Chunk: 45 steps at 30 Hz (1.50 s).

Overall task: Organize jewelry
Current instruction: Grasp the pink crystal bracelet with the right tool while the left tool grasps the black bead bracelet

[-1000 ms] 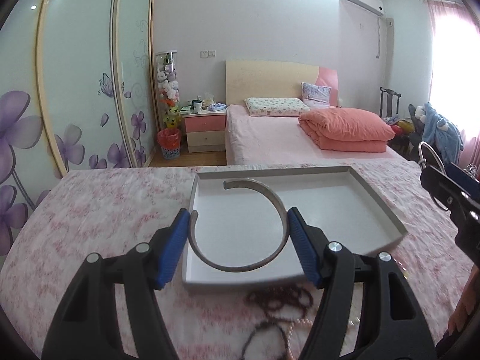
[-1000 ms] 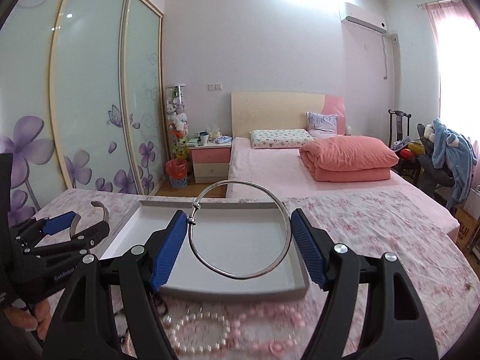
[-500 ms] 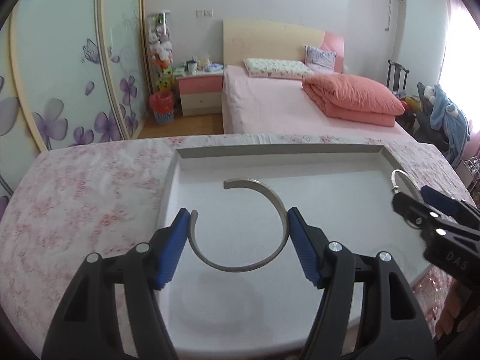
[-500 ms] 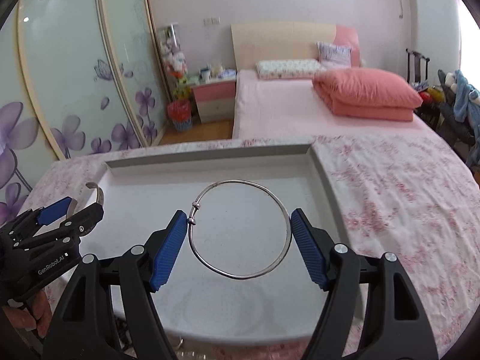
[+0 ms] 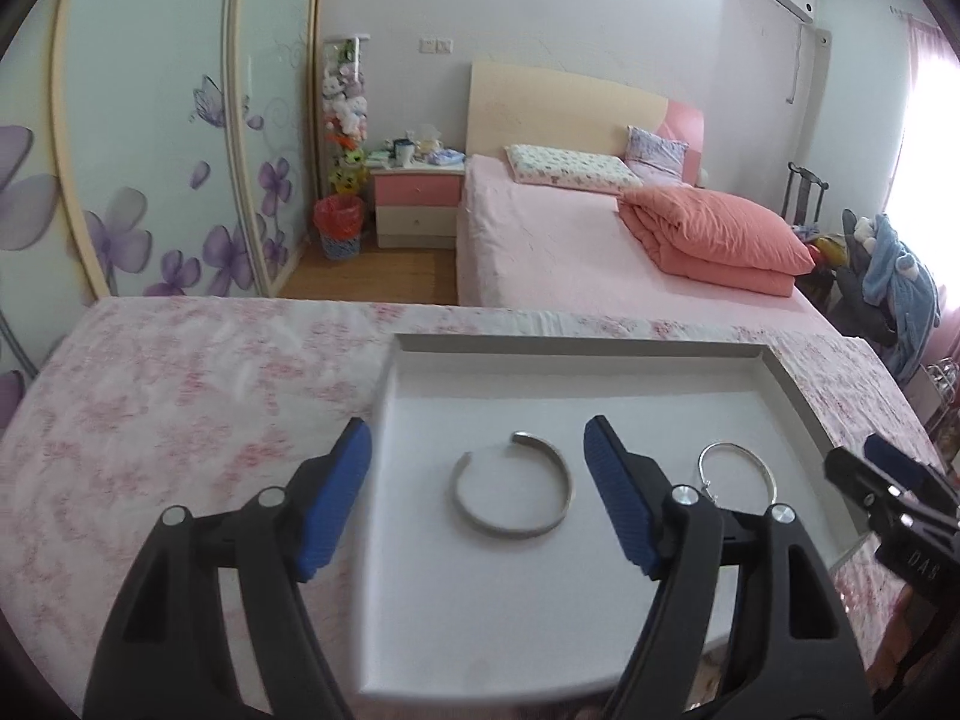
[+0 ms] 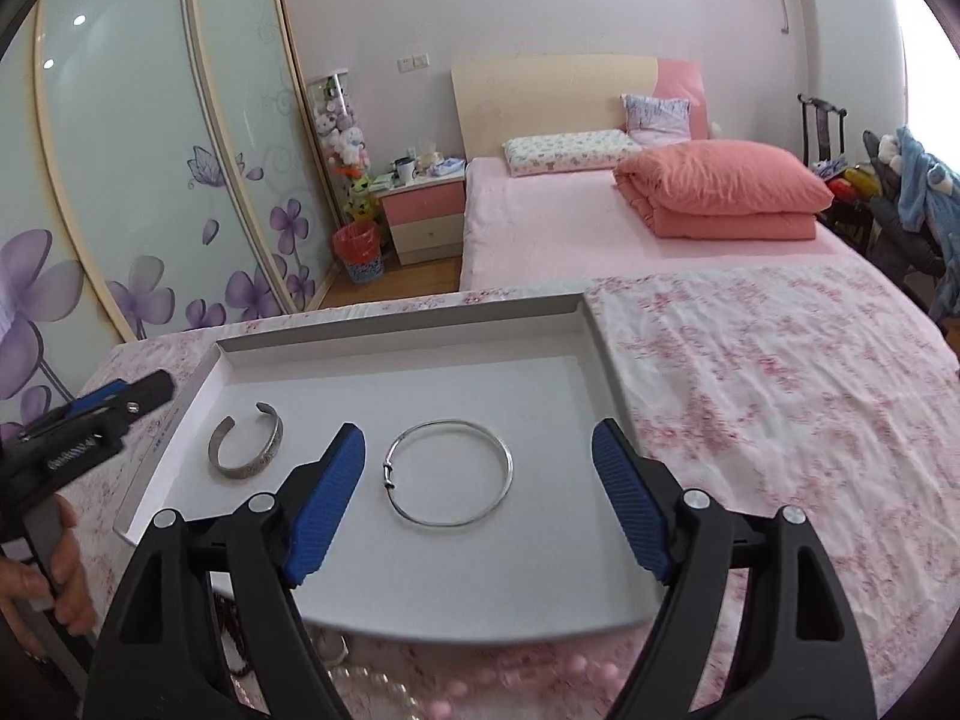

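A wide silver cuff bangle [image 5: 510, 486] lies flat on the floor of the white tray [image 5: 576, 345], between the blue pads of my left gripper [image 5: 476, 426] but clear of both. Its jaws are opening. A thin silver ring bangle [image 6: 450, 474] lies on the tray [image 6: 390, 330] between the pads of my right gripper [image 6: 478, 429], touching neither. Those jaws are opening too. The cuff [image 6: 246, 441] lies to the left of the ring, and the ring [image 5: 738, 474] shows beside the left gripper's right finger.
The tray rests on a pink floral cloth [image 6: 750, 372]. Pearl beads [image 6: 372, 684], pink beads [image 6: 480, 678] and dark beads [image 6: 234, 630] lie in front of the tray's near edge. A hand [image 6: 60, 570] holds the left gripper [image 6: 141, 387]. A bed [image 5: 570, 252] stands behind.
Both bangles were held between the pads above the tray. Now each lies on the tray floor and both pairs of jaws stand wider, clear of the bangles.
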Each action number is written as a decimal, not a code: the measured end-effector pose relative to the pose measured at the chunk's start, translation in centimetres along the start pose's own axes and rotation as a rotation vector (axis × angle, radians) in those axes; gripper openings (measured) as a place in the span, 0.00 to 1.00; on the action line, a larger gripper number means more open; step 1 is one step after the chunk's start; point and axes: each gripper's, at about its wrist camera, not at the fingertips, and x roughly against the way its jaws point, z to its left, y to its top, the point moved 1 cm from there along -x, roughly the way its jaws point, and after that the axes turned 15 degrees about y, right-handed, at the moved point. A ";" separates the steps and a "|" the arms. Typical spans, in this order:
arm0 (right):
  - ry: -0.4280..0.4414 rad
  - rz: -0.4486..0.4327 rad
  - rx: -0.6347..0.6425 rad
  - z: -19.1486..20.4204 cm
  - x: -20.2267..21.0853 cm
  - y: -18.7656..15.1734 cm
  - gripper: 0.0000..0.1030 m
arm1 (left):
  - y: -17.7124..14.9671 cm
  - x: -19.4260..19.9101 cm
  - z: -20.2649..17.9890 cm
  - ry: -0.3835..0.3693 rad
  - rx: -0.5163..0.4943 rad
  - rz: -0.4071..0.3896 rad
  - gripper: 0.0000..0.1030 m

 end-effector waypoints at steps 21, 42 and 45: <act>-0.095 0.069 -0.084 -4.5 6.1 -5.8 0.63 | -9.4 8.2 4.6 -0.015 -0.074 0.032 0.70; -0.141 0.236 -0.021 -4.0 4.8 -9.4 0.16 | -13.9 8.7 2.9 -0.074 -0.172 0.107 0.70; -0.150 0.228 -0.030 -4.3 6.1 -10.1 0.16 | -14.3 8.4 2.3 -0.072 -0.206 0.116 0.70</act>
